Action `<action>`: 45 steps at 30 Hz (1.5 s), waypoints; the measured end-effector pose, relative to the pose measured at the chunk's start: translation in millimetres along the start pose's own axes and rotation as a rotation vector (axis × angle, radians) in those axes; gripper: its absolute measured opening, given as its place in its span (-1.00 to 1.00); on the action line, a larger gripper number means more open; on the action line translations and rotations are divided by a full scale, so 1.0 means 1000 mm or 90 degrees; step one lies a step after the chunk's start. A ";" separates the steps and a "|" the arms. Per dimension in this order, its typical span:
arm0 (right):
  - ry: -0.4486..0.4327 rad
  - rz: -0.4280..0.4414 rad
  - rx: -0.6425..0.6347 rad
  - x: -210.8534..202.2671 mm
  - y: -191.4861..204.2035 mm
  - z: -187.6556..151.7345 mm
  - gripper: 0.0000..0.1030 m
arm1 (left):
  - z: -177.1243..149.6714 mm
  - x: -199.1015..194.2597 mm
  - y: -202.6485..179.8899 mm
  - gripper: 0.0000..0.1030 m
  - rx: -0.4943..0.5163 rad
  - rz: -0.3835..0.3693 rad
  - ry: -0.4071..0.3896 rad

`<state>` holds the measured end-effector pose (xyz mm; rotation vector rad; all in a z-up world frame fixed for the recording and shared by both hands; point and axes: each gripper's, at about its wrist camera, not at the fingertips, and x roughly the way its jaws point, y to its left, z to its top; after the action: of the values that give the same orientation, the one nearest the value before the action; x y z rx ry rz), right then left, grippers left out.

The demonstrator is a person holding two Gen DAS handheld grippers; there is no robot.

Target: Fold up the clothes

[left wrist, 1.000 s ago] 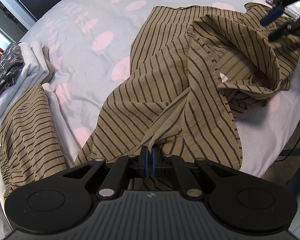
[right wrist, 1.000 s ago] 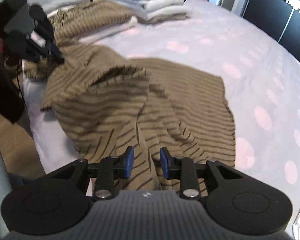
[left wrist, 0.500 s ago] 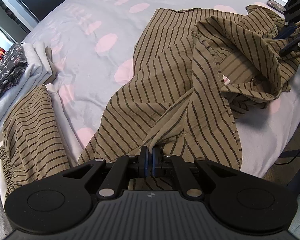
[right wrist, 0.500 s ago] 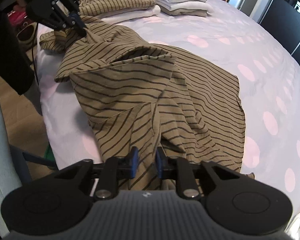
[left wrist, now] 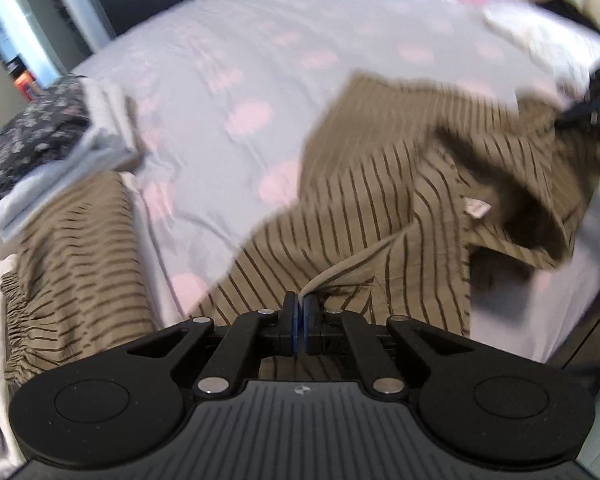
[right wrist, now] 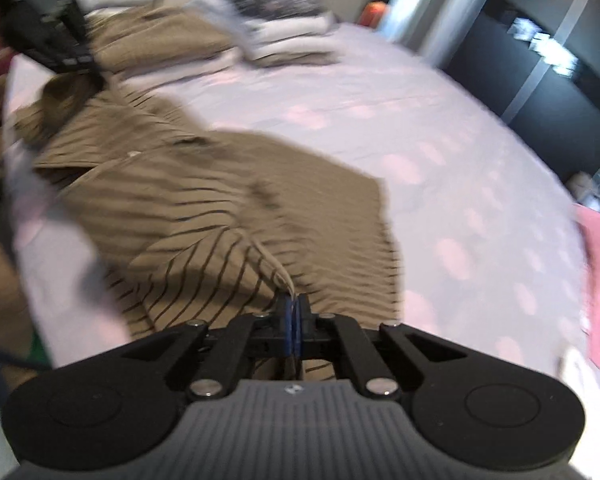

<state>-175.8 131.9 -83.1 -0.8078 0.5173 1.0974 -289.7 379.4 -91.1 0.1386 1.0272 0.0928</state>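
1. We find the brown dark-striped cotton shirt [left wrist: 384, 184] spread rumpled on the lilac bed sheet with pink dots [left wrist: 228, 80], near the bed's edge.
2. Its long axis runs between the two grippers, along that edge; the collar end, with a white label, is bunched towards the right gripper.
3. The left gripper [left wrist: 300, 312] has its jaws fully closed, pinching a fabric edge that rises directly to them.
4. The right gripper [right wrist: 294, 312] has its jaws likewise closed on a fold of the shirt.
5. A stack of folded clothes [left wrist: 56, 148] sits well apart from the shirt; both views are blurred.
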 end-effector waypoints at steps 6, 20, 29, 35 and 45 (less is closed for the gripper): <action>-0.078 -0.144 0.060 -0.039 -0.039 0.034 -0.97 | 0.031 -0.060 0.027 -1.00 -0.142 -0.080 -0.130; -0.413 -0.471 0.086 -0.274 -0.102 0.165 -0.97 | 0.151 -0.308 0.027 -1.00 -0.140 -0.006 -0.480; -0.504 -0.471 0.086 -0.368 -0.083 0.183 -0.97 | 0.164 -0.470 0.002 -1.00 -0.135 0.057 -0.692; -0.610 -0.579 0.205 -0.427 -0.097 0.175 -0.97 | 0.160 -0.476 -0.050 -1.00 -0.060 0.041 -0.705; -0.687 -0.553 0.132 -0.496 -0.061 0.138 -0.97 | 0.122 -0.503 -0.044 -1.00 -0.048 -0.007 -0.782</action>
<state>-312.7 -57.3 379.5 -0.1164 -0.5936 0.5056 -442.7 255.6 389.4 0.0927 -0.2016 0.0217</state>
